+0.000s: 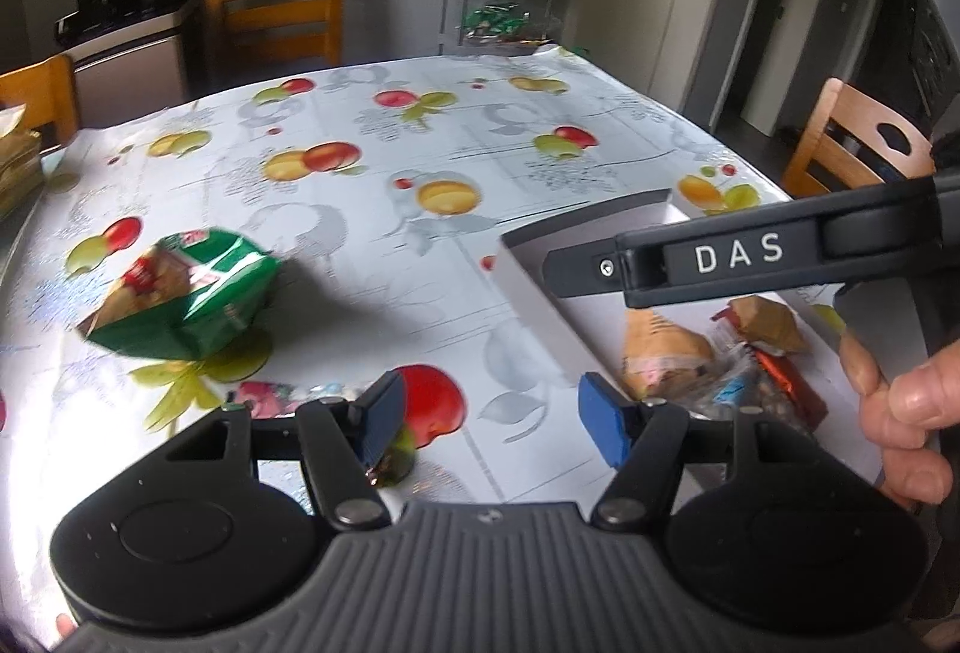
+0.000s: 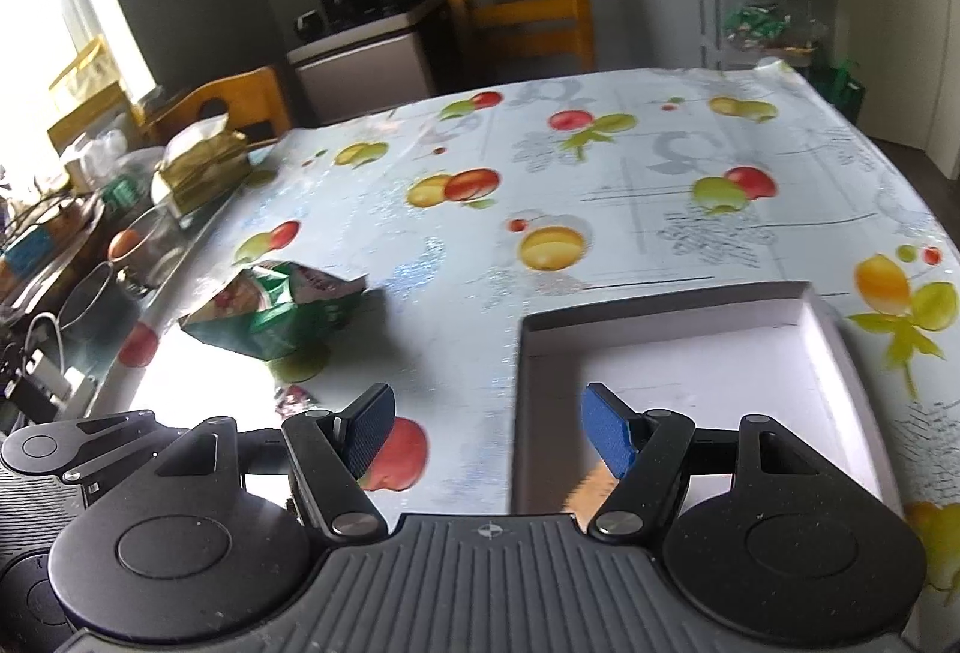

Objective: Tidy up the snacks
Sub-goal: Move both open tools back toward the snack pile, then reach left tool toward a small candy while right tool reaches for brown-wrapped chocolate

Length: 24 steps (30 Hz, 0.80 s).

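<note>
We saw each gripper [image 1: 489, 419] built of black arms with silver pivot screws, blue finger pads [image 2: 606, 437], a ribbed grey body; white "DAS" lettering [image 1: 739, 252] marked the right one.

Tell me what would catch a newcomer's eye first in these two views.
The glossy white tablecloth printed with bright fruit fills both views. On it, left of centre, lies a crumpled green foil snack bag, alone. To its right stands a shallow white cardboard box, with several wrapped snacks already in its near end; both the left gripper and the right gripper hang open and empty.
</note>
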Motion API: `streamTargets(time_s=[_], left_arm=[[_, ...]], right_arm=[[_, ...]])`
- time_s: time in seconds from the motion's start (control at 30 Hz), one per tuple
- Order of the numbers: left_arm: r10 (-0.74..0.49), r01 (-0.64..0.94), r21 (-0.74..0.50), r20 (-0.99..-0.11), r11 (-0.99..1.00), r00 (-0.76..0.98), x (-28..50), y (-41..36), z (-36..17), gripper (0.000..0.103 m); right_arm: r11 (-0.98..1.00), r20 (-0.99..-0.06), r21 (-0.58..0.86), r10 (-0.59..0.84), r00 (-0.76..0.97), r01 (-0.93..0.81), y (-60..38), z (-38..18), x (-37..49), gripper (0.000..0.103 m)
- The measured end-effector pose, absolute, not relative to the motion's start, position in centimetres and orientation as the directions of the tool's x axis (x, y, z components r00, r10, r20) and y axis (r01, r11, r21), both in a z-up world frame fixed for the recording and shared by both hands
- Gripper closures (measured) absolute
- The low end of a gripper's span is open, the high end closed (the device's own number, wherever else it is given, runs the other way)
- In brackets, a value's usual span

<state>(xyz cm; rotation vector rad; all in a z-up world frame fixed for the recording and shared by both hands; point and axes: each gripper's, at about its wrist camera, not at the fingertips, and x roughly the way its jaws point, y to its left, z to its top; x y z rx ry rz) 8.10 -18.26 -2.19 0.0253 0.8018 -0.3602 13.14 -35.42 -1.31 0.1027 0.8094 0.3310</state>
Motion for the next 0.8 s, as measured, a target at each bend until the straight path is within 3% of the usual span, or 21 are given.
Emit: streamTargets(time_s=[0.8], left_arm=[[-0.160, 0.147, -0.083, -0.729, 0.986, 0.665, 7.5, -9.6, -2.9, 0.039]], right_arm=[[0.905, -0.724, 0.229, 0.405, 0.558, -0.359, -28.5, -2.6, 14.5, 0.033]])
